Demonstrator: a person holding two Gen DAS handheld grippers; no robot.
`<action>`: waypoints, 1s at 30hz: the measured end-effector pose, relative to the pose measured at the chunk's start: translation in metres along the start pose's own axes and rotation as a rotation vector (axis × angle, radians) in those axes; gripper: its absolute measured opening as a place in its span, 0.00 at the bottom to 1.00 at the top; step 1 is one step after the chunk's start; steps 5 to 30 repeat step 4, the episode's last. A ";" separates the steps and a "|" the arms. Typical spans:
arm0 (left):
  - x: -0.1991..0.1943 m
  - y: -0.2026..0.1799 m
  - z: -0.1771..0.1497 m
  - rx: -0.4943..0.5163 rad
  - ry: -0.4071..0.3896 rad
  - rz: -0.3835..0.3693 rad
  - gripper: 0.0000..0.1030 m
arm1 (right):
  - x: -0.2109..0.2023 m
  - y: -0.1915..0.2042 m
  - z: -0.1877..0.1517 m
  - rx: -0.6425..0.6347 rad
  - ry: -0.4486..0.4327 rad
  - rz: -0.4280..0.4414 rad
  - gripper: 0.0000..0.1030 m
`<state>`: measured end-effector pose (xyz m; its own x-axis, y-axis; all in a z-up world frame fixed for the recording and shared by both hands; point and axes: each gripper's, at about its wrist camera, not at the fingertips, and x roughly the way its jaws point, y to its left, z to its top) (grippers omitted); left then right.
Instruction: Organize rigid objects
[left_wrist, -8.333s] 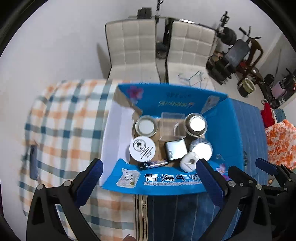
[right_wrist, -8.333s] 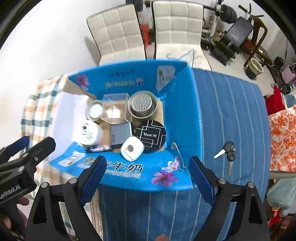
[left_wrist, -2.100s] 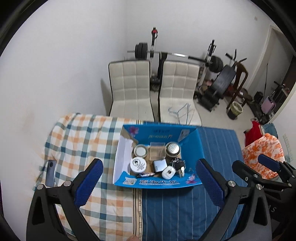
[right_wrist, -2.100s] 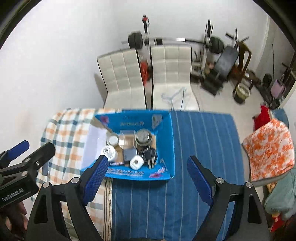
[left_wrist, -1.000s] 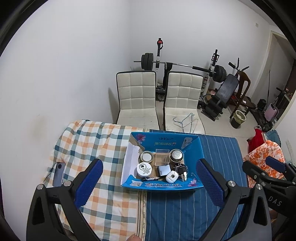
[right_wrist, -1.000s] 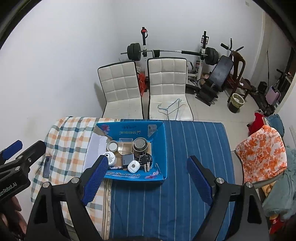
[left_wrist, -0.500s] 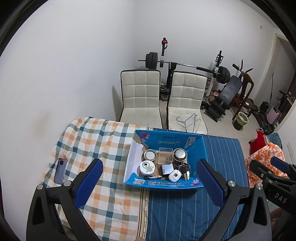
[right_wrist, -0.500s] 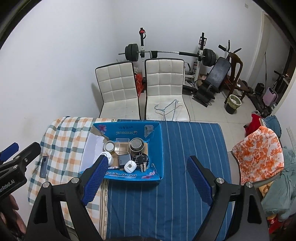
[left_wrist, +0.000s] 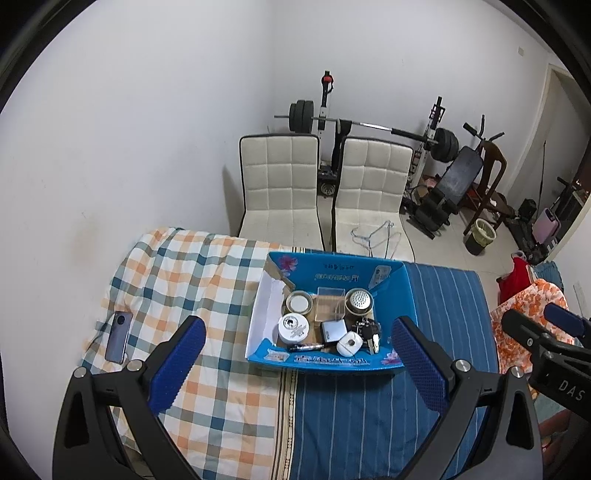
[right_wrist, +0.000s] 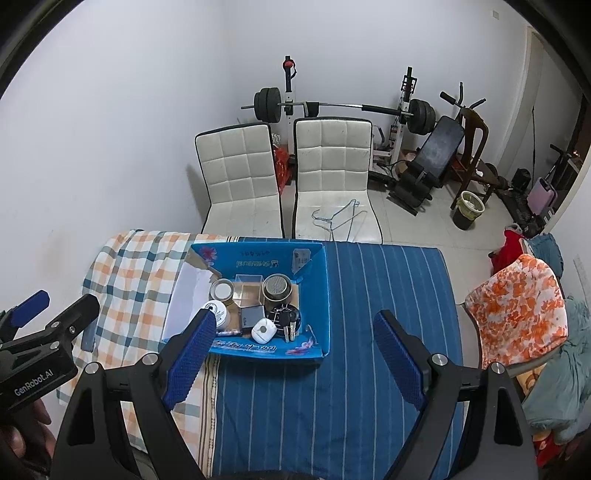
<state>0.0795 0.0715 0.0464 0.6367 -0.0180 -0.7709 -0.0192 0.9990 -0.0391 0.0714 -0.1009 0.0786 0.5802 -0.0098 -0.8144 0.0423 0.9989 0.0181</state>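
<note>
A blue cardboard box (left_wrist: 397, 295) (right_wrist: 314, 295) sits on the cloth-covered table. Inside lie a white round tin (left_wrist: 293, 326), a glass-lidded jar (left_wrist: 298, 302), a clear plastic case (left_wrist: 328, 304), a metal cup (left_wrist: 359, 301), a grey device (left_wrist: 333, 329), a white rounded gadget (left_wrist: 349, 343), keys (left_wrist: 367, 332) and a dark pen (left_wrist: 306, 347). My left gripper (left_wrist: 295, 354) is open and empty, high above the table's near side. My right gripper (right_wrist: 291, 343) is open and empty, equally high.
A phone (left_wrist: 119, 336) lies on the checked cloth at the left. Two white chairs (left_wrist: 280, 184) (left_wrist: 371, 188) stand behind the table. Gym gear (right_wrist: 340, 107) lines the back wall. An orange patterned cloth (right_wrist: 517, 306) lies at the right.
Both grippers have risen and pulled back from the box, so it looks much smaller. The keys, earlier on the blue cloth, now lie inside the box.
</note>
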 end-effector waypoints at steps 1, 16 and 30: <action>-0.001 0.000 0.000 0.002 -0.008 -0.002 1.00 | 0.000 0.000 0.000 0.001 0.002 0.001 0.87; -0.001 -0.003 0.001 0.001 -0.005 0.005 1.00 | 0.001 -0.001 -0.001 0.003 0.000 0.001 0.87; -0.001 -0.003 0.001 0.001 -0.005 0.005 1.00 | 0.001 -0.001 -0.001 0.003 0.000 0.001 0.87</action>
